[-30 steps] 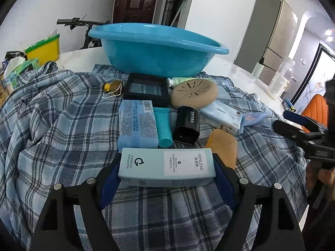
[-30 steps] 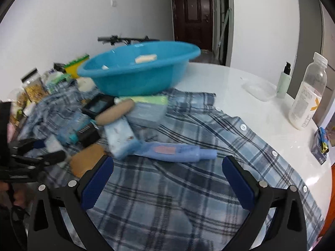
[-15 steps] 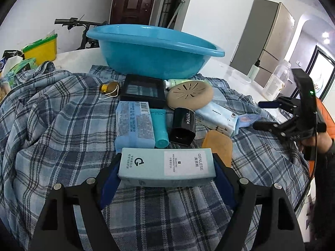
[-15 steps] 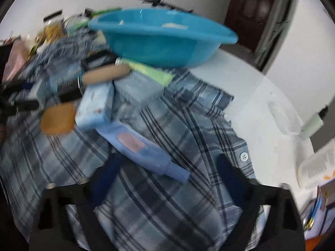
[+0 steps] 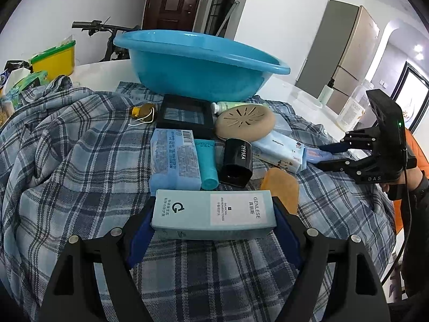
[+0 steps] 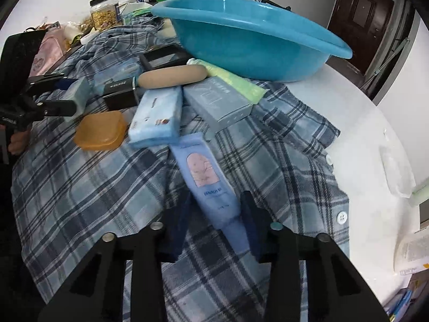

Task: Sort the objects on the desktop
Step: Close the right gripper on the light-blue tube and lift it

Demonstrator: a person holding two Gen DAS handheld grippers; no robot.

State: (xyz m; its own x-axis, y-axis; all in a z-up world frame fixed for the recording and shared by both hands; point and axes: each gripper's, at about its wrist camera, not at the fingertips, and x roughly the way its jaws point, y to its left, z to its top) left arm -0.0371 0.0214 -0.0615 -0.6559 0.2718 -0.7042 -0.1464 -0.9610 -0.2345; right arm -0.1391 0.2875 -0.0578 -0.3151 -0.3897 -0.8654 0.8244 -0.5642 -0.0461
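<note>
Left tongs (image 5: 214,230) were clamped on the pale teal GENLESE box (image 5: 214,210), held crosswise by its two short ends, blue pads pressed flat against them. The box sat at the near edge of the pile, over the plaid shirt (image 5: 67,161) spread on the white tabletop (image 6: 348,102).

Right tongs (image 6: 214,220) were pointed steeply down and closing around the blue tube (image 6: 207,179). The tube's cap end lay between the pads, flat on the shirt; the right pad looked to be against it, the left side was too blurred to call contact. In the left wrist view those tongs (image 5: 325,155) showed at the far right with the tube's tip (image 5: 316,155) between the fingers.

The rest of the pile was unsorted on the shirt: black ZEESEA cup (image 5: 237,162) on its side, teal tube (image 5: 206,166) just beside the blue wipes pack (image 5: 174,158), tan round disc (image 5: 245,123) leaning on the black tray (image 5: 185,115), orange lidded case (image 6: 100,130), light blue tissue pack (image 6: 156,115), grey box (image 6: 218,102), green tube (image 6: 230,79). The blue basin (image 5: 193,64) stood behind the pile, partly on the shirt.
</note>
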